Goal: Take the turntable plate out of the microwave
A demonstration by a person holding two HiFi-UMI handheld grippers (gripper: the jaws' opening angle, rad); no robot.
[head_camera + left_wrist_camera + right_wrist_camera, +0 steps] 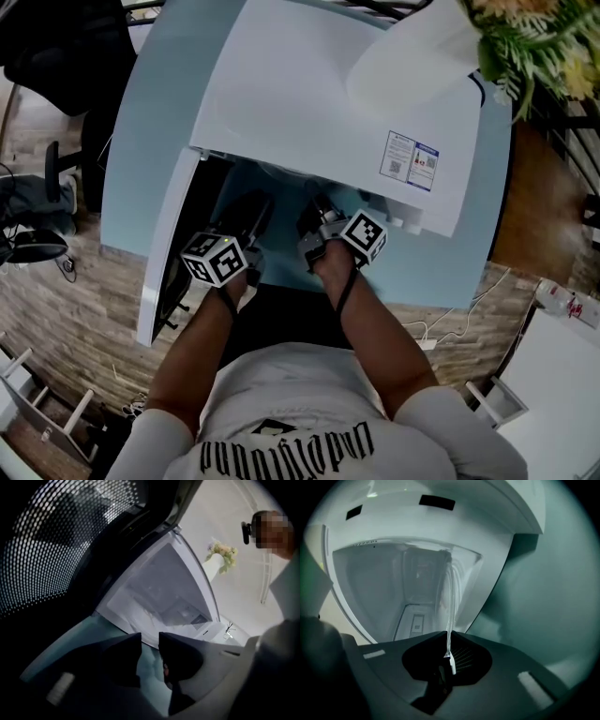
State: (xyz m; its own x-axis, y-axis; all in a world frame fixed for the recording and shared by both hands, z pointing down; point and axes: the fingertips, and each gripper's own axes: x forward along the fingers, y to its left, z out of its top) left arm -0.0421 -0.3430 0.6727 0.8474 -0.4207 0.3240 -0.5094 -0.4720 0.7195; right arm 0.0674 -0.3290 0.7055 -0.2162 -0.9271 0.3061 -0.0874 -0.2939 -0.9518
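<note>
Only the right gripper view shows the clear round glass turntable plate (pixel 451 597): rim clamped in right gripper (pixel 449 637), just at the white microwave (pixel 319 103) cavity mouth. Left gripper view: left gripper (pixel 150 639) jaws apart, nothing between, pale blue table (pixel 153 666) behind. Head view: two grippers, one microwave, one open door (pixel 167 253); plate hidden under the microwave top.

In the head view the cavity of the microwave (pixel 319 103) is hidden under its own top, and the flowers (pixel 525 37) are cut off by the upper edge.
</note>
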